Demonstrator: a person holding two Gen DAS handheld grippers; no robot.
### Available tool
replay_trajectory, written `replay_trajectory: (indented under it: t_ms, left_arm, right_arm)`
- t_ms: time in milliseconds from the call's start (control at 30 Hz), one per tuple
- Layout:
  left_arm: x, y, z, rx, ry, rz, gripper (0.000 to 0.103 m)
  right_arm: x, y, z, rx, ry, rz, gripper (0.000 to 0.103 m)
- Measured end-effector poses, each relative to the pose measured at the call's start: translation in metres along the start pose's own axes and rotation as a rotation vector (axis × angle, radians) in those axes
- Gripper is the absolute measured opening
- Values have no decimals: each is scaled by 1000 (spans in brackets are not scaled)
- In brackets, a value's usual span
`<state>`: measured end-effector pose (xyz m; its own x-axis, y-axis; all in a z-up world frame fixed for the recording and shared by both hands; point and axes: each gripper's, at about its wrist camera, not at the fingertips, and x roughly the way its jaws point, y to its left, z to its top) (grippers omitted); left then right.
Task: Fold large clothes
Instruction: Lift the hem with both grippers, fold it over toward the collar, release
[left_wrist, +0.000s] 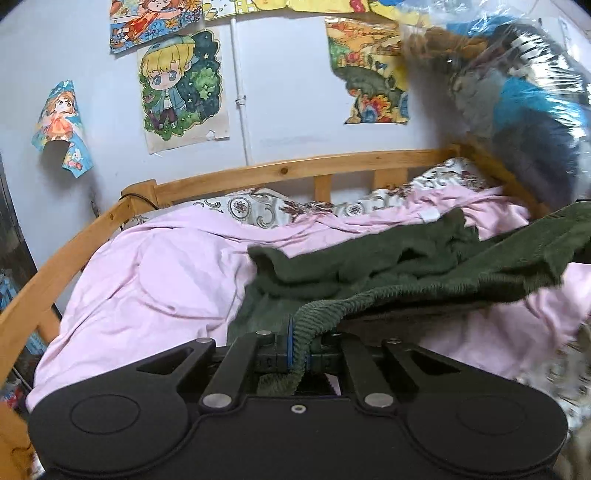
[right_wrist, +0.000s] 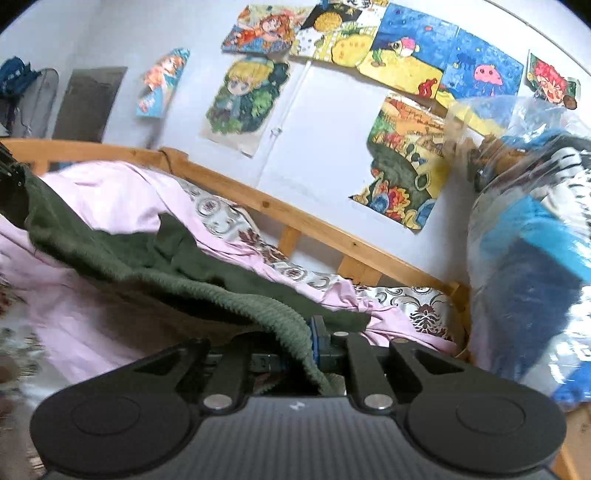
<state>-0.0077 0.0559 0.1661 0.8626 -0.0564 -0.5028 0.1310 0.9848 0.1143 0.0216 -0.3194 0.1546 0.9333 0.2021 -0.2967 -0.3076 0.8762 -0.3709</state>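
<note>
A dark green knitted garment (left_wrist: 388, 266) lies across a pink sheet (left_wrist: 155, 280) on a bed. Its ribbed hem is lifted off the bed and stretches between my two grippers. My left gripper (left_wrist: 301, 339) is shut on one part of the ribbed edge, which bunches between the blue pads. In the right wrist view the same green garment (right_wrist: 155, 258) drapes away to the left, and my right gripper (right_wrist: 312, 341) is shut on its ribbed hem. The far end of the garment still rests crumpled on the sheet.
A wooden bed rail (left_wrist: 280, 171) runs round the bed against a white wall with drawings (left_wrist: 181, 88). A patterned pillow or cover (left_wrist: 258, 210) lies by the rail. A clear plastic bag of blue and striped items (right_wrist: 535, 251) stands at the bed's right end.
</note>
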Motion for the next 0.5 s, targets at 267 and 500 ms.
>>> replay_trajectory:
  t_ms: [267, 500]
  left_arm:
    - [13, -1, 1, 16, 126, -61, 5]
    - [116, 18, 56, 80, 191, -4, 6]
  right_arm:
    - [-6, 8, -1, -18, 103, 101, 13]
    - [99, -45, 20, 138, 204, 133, 14]
